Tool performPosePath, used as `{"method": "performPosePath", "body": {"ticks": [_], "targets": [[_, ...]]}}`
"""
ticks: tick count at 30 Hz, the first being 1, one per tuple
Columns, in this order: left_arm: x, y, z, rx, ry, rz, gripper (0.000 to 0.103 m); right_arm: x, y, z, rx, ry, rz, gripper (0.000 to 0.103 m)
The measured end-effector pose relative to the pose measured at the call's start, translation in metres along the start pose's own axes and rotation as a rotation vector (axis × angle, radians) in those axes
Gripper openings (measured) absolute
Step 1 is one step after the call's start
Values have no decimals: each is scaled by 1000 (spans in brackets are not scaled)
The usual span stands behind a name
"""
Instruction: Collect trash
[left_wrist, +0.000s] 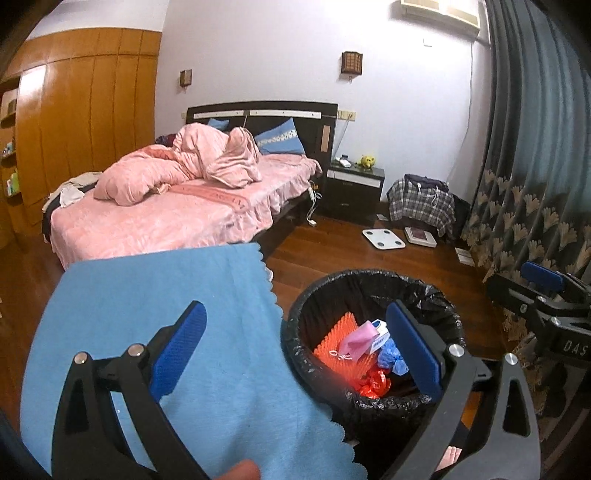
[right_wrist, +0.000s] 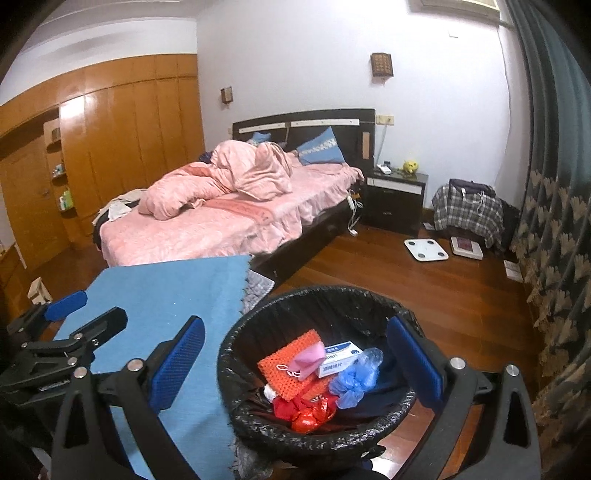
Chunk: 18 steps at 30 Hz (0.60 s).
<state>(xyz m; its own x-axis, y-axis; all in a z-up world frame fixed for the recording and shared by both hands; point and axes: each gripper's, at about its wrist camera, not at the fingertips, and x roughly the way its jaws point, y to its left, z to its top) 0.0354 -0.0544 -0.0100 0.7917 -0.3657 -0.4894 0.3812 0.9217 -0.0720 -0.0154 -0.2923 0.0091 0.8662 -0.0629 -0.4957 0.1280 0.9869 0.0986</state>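
Both your left tool (left_wrist: 295, 354) and right tool (right_wrist: 299, 360) are wide open and empty, so in the lower centre you may knock the full trash bin (right_wrist: 369, 299) and spill it

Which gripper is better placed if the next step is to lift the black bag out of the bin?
Probably the right gripper. It is open, and the bin sits between its fingers, close below. The left gripper, also open, points mostly at the blue cloth, with the bin toward its right finger.
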Motion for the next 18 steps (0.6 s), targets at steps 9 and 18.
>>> {"method": "performPosePath", "body": {"ticks": [9, 18], "targets": [[-20, 1, 5, -1, -30, 6, 95, -15, 9, 2, -12, -17, 12, 97], [-29, 1, 3, 4, -43, 17, 95, -18, 11, 2, -13, -21, 10, 97]]}}
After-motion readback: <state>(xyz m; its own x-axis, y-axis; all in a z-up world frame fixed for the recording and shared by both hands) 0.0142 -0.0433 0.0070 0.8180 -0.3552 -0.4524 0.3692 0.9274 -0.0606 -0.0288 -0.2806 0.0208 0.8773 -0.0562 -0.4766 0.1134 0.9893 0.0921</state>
